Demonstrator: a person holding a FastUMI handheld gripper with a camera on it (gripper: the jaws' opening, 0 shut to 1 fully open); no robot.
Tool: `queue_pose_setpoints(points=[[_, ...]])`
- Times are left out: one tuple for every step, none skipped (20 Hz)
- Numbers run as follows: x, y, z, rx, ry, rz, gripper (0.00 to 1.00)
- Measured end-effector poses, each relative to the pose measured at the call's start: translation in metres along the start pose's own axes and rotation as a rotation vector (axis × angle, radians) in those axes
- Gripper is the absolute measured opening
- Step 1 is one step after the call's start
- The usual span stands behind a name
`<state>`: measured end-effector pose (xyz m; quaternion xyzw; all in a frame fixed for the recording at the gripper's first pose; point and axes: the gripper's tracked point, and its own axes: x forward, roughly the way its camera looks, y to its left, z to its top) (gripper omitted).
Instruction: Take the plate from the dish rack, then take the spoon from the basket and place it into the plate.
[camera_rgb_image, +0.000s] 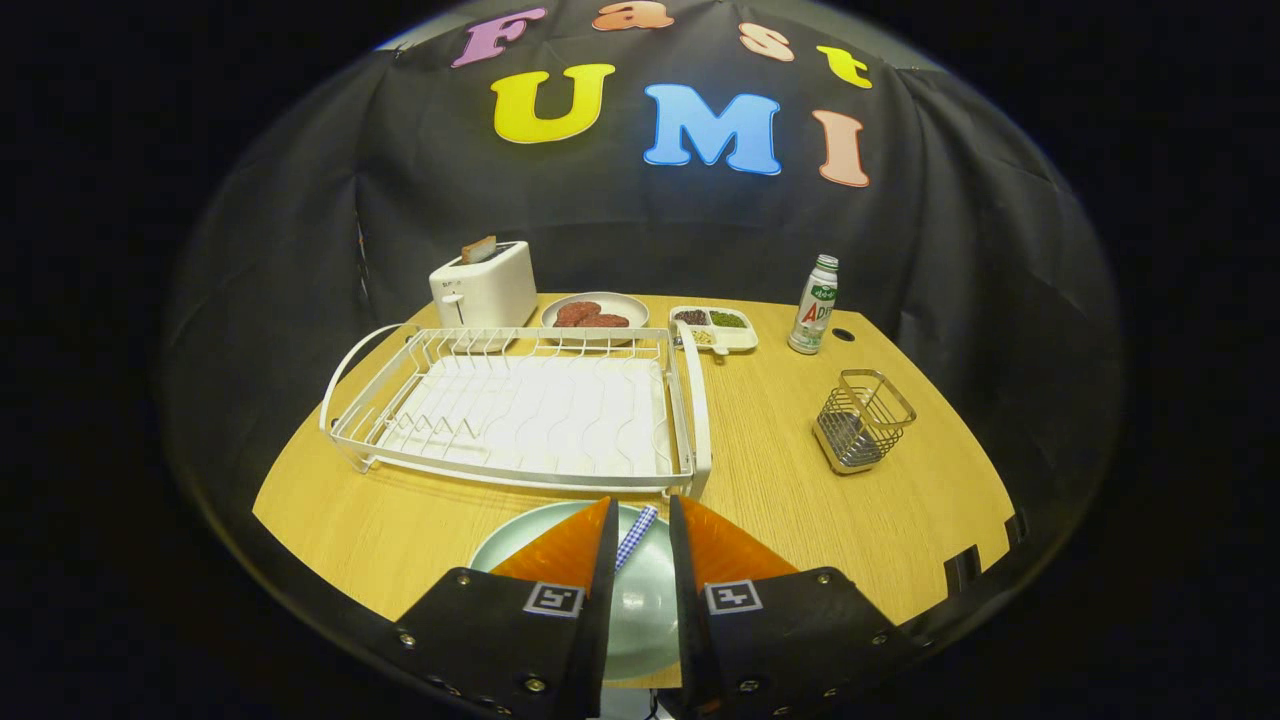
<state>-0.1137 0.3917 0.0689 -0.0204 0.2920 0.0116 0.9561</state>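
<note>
A pale green plate (645, 600) lies on the wooden table just in front of the white dish rack (520, 410), under my fingers. The spoon (637, 534), with a blue-and-white checked handle, rests slanted in the plate; its lower part runs behind one finger. My gripper (640, 500) hovers over the plate, open by a narrow gap wider than the handle, and the fingers do not press on the spoon. The dish rack holds nothing. The wire basket (862, 420) stands to the right of the rack and looks empty.
Behind the rack stand a white toaster (485, 285), a plate with dark patties (595, 313) and a small divided tray of food (714, 327). A bottle (815, 305) stands at the back right. Bare tabletop (770, 480) lies between rack and basket.
</note>
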Motion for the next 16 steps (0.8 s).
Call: queue_pose_setpoints(points=[[0.000, 0.001, 0.002, -0.002, -0.004, 0.002, 0.30], [0.001, 0.001, 0.005, -0.005, -0.009, 0.003, 0.30], [0.001, 0.001, 0.008, -0.006, -0.016, 0.006, 0.31], [0.001, -0.002, 0.013, -0.008, -0.022, 0.001, 0.52], [0.002, -0.003, 0.018, -0.009, -0.036, 0.000, 0.73], [0.000, -0.002, 0.026, -0.007, -0.056, 0.010, 0.80], [0.000, 0.000, 0.032, -0.001, -0.076, 0.025, 0.84], [-0.001, -0.002, 0.040, 0.001, -0.099, 0.030, 0.91], [-0.004, -0.003, 0.048, 0.005, -0.123, 0.037, 0.99], [-0.007, -0.005, 0.058, 0.009, -0.149, 0.045, 0.99], [-0.010, -0.007, 0.070, 0.012, -0.176, 0.045, 0.99], [-0.014, -0.012, 0.083, 0.019, -0.209, 0.041, 0.99], [-0.019, -0.016, 0.096, 0.027, -0.243, 0.038, 0.99], [-0.024, -0.021, 0.112, 0.035, -0.277, 0.035, 0.99], [-0.030, -0.026, 0.128, 0.041, -0.315, 0.030, 0.99], [-0.036, -0.032, 0.145, 0.044, -0.356, 0.022, 0.98]])
